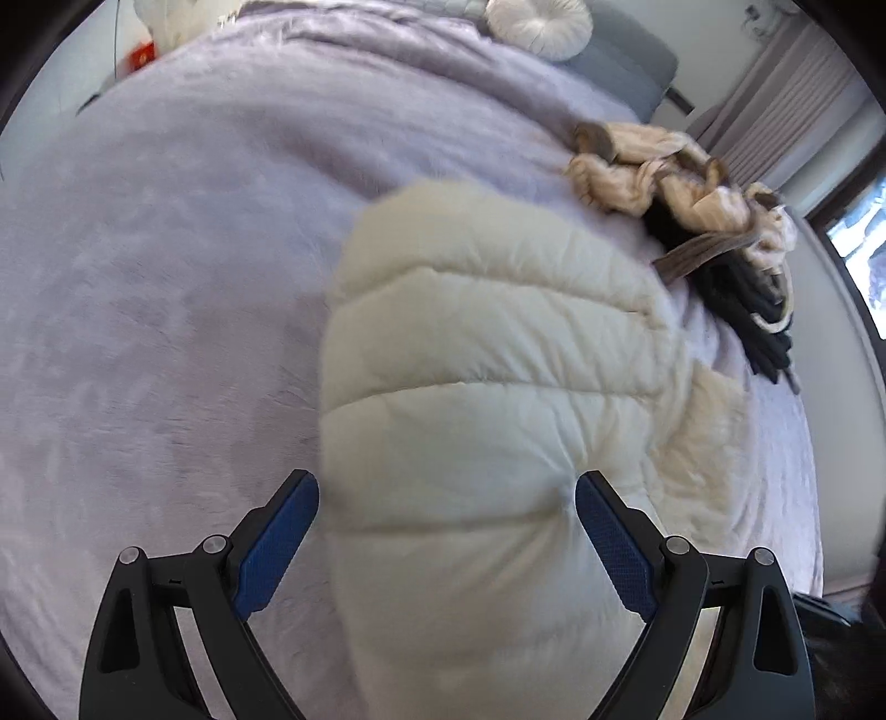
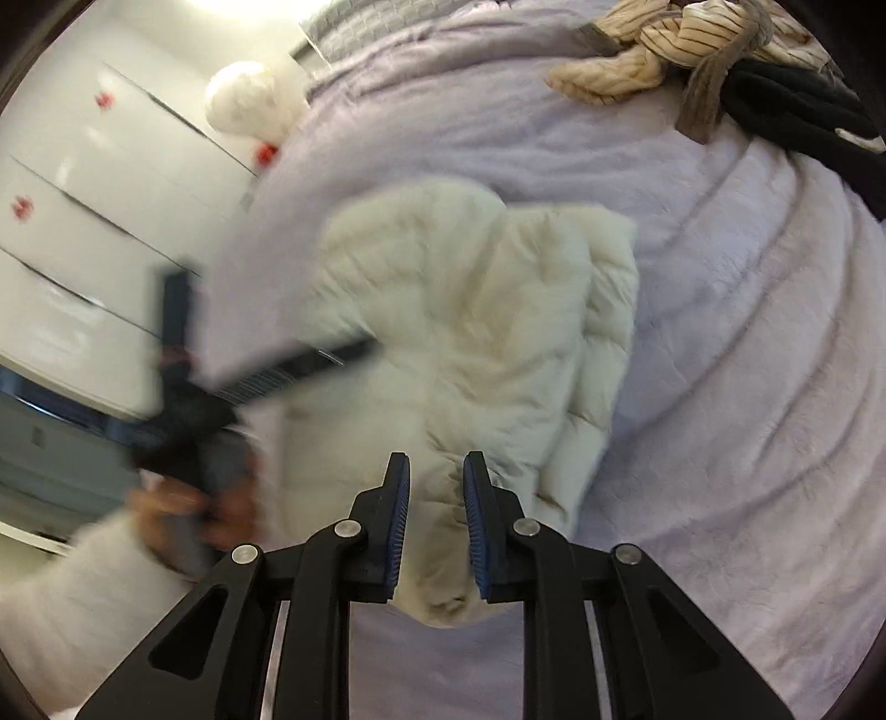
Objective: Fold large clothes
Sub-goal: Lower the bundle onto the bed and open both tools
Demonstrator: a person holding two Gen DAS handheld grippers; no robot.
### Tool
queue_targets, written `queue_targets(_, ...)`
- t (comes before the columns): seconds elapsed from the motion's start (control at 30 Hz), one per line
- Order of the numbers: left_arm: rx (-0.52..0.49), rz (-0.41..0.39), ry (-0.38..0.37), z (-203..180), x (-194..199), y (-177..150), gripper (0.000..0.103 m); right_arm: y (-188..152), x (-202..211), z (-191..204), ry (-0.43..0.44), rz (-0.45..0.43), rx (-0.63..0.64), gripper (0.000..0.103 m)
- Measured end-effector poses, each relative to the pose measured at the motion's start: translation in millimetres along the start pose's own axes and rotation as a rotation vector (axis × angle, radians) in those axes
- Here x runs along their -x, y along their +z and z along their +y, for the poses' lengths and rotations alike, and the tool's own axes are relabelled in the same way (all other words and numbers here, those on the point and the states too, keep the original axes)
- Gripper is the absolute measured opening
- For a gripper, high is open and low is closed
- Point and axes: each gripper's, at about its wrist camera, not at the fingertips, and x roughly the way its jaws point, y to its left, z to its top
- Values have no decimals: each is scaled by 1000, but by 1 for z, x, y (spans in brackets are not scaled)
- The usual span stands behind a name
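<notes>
A cream quilted puffer jacket (image 1: 487,354) lies on the lilac bed cover (image 1: 166,288). My left gripper (image 1: 446,498) is open, its blue pads either side of the jacket's near part, just above it. In the right wrist view the jacket (image 2: 476,310) is bunched up, and my right gripper (image 2: 436,471) is shut on a fold of its near end. The left gripper (image 2: 183,387) shows there blurred at the left, held by a hand.
A heap of clothes lies at the bed's far side: a beige striped garment (image 1: 664,171) and a black one (image 1: 736,299), also in the right wrist view (image 2: 653,50). A round white cushion (image 1: 537,22) sits at the head. White cabinets (image 2: 83,221) stand beside the bed.
</notes>
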Motion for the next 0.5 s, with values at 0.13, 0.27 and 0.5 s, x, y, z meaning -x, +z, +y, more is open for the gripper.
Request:
queue_targets(0.13,-39,-41,-23,10,35,-30,94,-10,0,-12,-21,-4,-32,22)
queue_targets(0.27,-62,9,-12,11,26,-63,94,-21,-16,-23,-49,11,-37,22)
queue_targets(0.5,-36,48,-21,9,-5,-84,95,-37,-60,-44,-104,46,-59,22)
